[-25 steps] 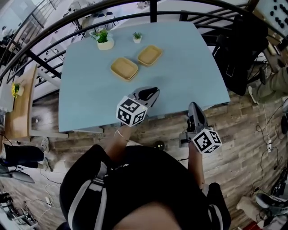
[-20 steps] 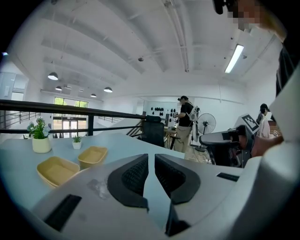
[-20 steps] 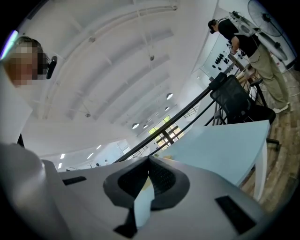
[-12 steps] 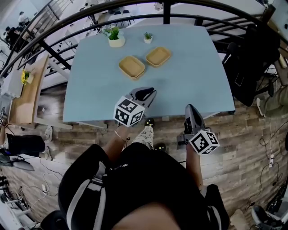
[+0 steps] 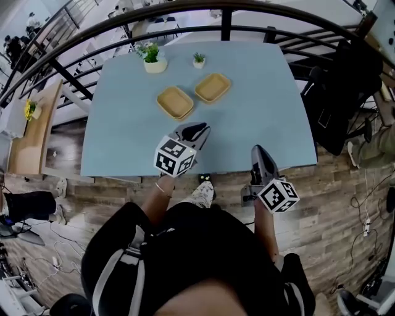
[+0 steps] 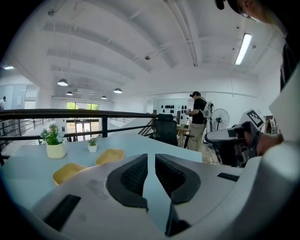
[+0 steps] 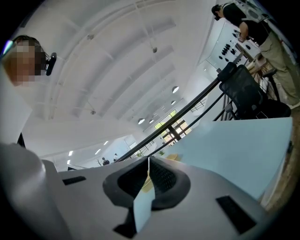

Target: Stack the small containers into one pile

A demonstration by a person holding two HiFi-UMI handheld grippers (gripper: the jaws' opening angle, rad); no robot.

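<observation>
Sitting on the blue table are two yellow containers, not yet stacked. The left container lies near the table's middle, a bit closer to its front edge. The right container lies just beside it, a bit closer to the table's back edge. They are very close, and I cannot tell if their corners touch. Both are right way up and have nothing in them. By the table's back edge stand a big plant in a white pot and a small plant. The left gripper is over the front part of the table and points at the containers, but it is well apart from them. Its fingers are closed with only a thin slit between them, and nothing is in there. The right gripper is at the table's front edge, off to the right, with its tip just over the edge and its cube over the wood floor. Its fingers are closed too, tips touching, and they hold nothing. A dark railing runs behind the table's back edge. Past the table's right side, a person stands by a black chair.
</observation>
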